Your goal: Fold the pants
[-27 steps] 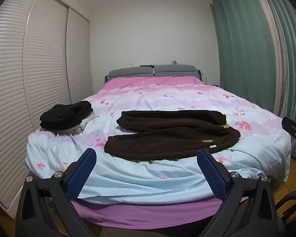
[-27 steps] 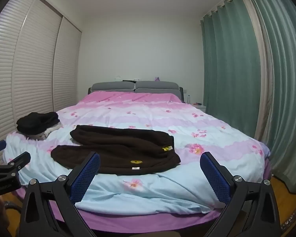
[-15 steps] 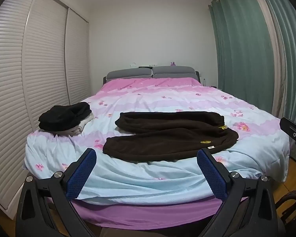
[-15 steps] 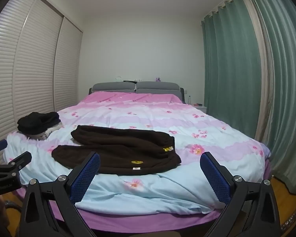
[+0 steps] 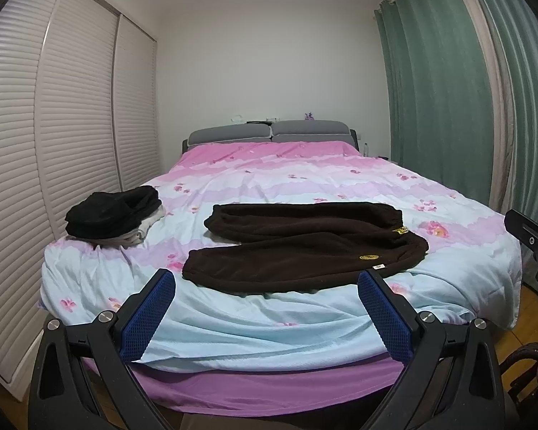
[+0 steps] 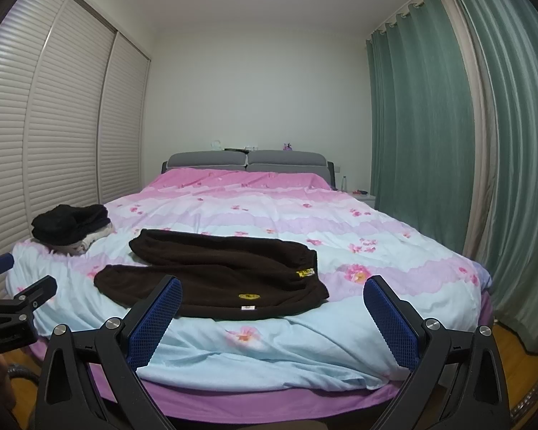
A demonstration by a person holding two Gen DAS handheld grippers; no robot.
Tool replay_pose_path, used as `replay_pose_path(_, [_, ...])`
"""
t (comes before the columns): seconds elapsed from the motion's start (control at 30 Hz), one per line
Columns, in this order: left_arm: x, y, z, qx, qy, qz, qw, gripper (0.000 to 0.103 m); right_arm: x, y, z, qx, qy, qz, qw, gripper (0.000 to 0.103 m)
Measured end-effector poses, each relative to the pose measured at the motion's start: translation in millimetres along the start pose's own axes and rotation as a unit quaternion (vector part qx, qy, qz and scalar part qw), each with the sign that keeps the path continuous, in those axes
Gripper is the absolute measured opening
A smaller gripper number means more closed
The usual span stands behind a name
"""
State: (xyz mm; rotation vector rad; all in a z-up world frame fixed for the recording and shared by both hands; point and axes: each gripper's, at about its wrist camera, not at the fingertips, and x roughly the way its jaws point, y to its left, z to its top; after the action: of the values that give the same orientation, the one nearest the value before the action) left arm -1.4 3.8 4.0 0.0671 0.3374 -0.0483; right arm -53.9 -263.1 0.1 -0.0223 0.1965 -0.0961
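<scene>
Dark brown fleece pants (image 5: 305,247) lie flat across the near part of the bed, waistband with yellow labels to the right, the two legs spread to the left. They also show in the right wrist view (image 6: 215,276). My left gripper (image 5: 265,310) is open and empty, held in front of the bed's foot, short of the pants. My right gripper (image 6: 272,313) is open and empty, also in front of the bed's foot, nearer the waistband end.
The bed (image 5: 305,322) has a pink and light blue floral duvet. A pile of black and pale clothes (image 5: 114,215) sits at its left edge. White louvred wardrobe doors (image 5: 53,143) stand left, green curtains (image 5: 448,107) right. Wooden floor (image 6: 513,365) shows beside the bed.
Both grippers have drifted slightly; the bed and pants sit a little lower in the left wrist view. The pants have not moved and both grippers stay open.
</scene>
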Motion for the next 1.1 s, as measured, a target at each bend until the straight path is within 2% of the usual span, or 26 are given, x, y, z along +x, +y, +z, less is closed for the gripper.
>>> replay_pose_path(1.1, [-1.2, 1.0, -1.4, 0.003, -0.004, 0.006, 1.0, 0.103, -1.4, -2.6, 4.8, 0.001, -0.004, -0.001, 1.0, 0.103])
